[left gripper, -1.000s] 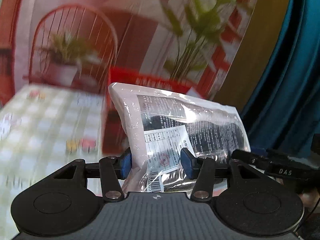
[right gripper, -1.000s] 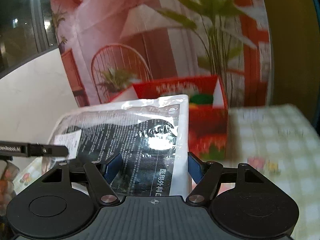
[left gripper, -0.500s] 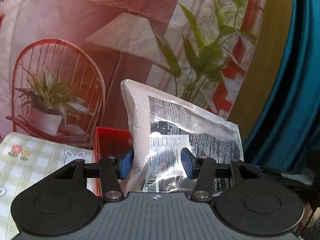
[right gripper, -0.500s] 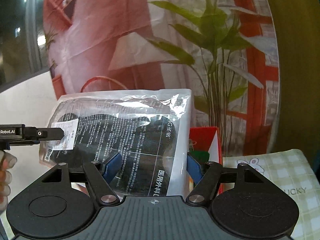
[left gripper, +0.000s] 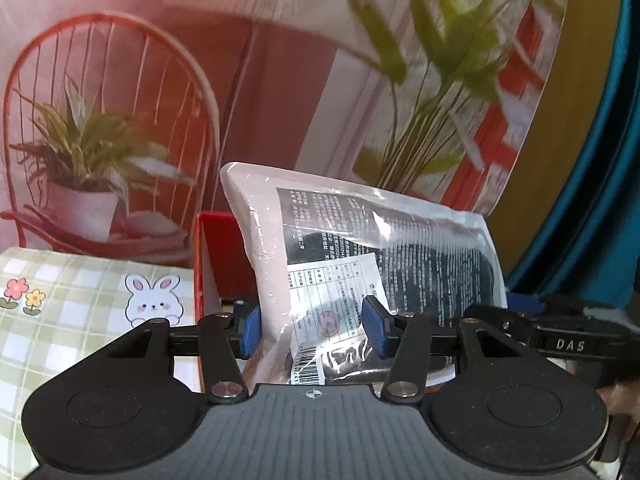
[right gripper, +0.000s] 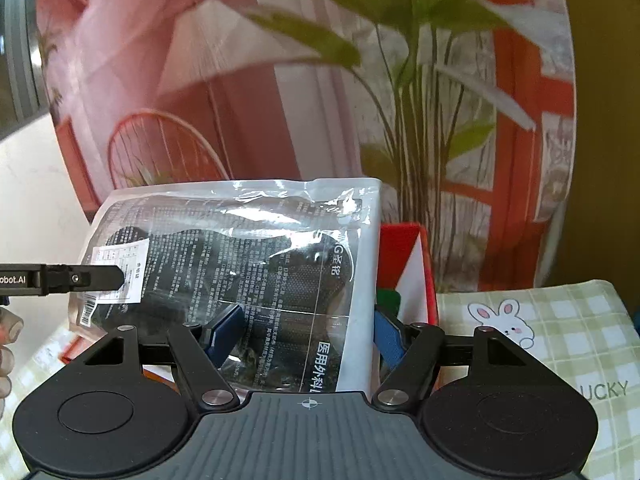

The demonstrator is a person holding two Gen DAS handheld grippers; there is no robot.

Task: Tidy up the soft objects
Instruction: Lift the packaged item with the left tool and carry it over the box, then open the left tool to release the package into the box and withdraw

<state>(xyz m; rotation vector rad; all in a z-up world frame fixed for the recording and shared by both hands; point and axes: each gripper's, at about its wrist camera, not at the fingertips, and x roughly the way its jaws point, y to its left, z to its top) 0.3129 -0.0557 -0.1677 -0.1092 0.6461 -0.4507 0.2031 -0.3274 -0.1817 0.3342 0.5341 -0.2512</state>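
A clear plastic pack of black face masks [left gripper: 360, 256] with printed text and a barcode label is held up between both grippers. My left gripper [left gripper: 314, 332] is shut on its left end. My right gripper [right gripper: 302, 334] is shut on its right end, where the pack [right gripper: 240, 256] fills the middle of the view. The pack hangs above an open red box [left gripper: 216, 256], which also shows in the right wrist view [right gripper: 408, 264]. The left gripper's finger [right gripper: 80, 279] shows at the pack's far edge in the right wrist view.
The red box stands on a green checked tablecloth [left gripper: 80, 312] with a bunny print [right gripper: 560, 340]. A printed backdrop with a red chair [left gripper: 108, 128] and plants hangs behind. A blue curtain [left gripper: 600, 200] is at the right.
Both grippers have lowered the mask pack a little toward the red box. More tablecloth shows in both views than half a second ago.
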